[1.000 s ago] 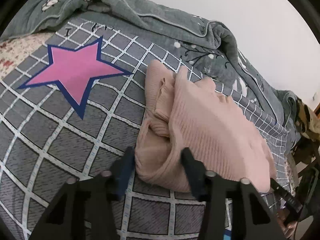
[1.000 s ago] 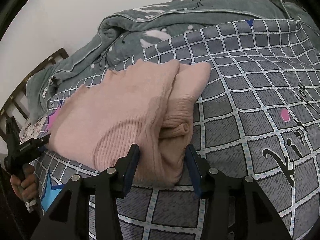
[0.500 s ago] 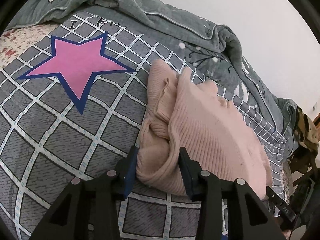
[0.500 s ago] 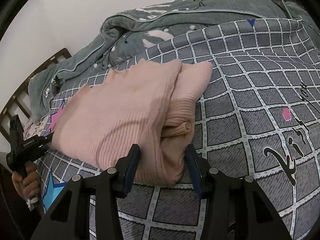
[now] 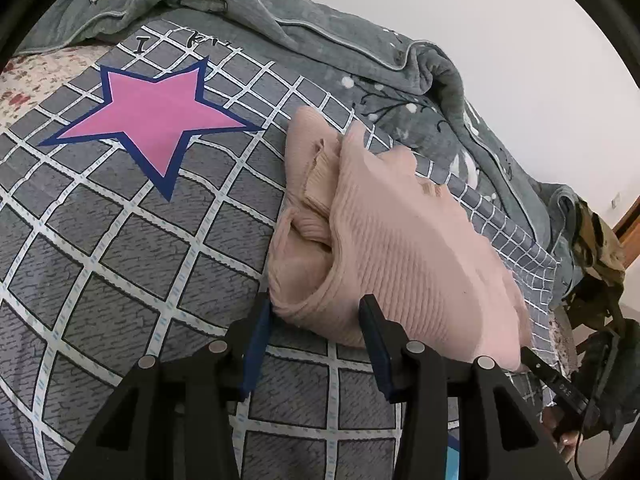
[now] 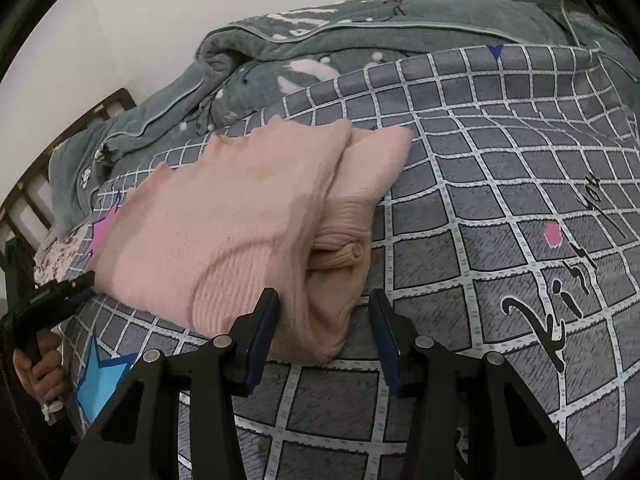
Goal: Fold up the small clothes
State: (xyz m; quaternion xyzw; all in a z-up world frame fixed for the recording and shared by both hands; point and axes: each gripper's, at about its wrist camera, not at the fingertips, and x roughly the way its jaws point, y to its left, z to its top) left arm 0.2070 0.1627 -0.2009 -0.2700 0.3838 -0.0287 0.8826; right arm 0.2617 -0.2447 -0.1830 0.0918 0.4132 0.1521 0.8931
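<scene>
A folded pink ribbed sweater (image 5: 392, 248) lies on the bed, on a grey bedspread (image 5: 120, 264) crossed by a white grid; in the left wrist view it fills the centre and lower right of the frame, with a pink star (image 5: 152, 112) outlined in navy printed at the upper left; a rumpled grey-green blanket (image 5: 320, 36) runs along the top, against a white wall (image 5: 500, 12). The left gripper (image 5: 316, 316) sits at the bottom centre, its jaws spread apart on either side of the sweater's near folded corner, not pinching it. In the right wrist view the sweater (image 6: 224, 232) lies centre left, the right gripper (image 6: 324, 320) at the bottom centre, jaws likewise parted around the near end of the fold; the left gripper (image 6: 52, 300) shows at the far left edge, held in a hand (image 6: 40, 372); black lettering (image 6: 560, 304) marks the bedspread at the right.
</scene>
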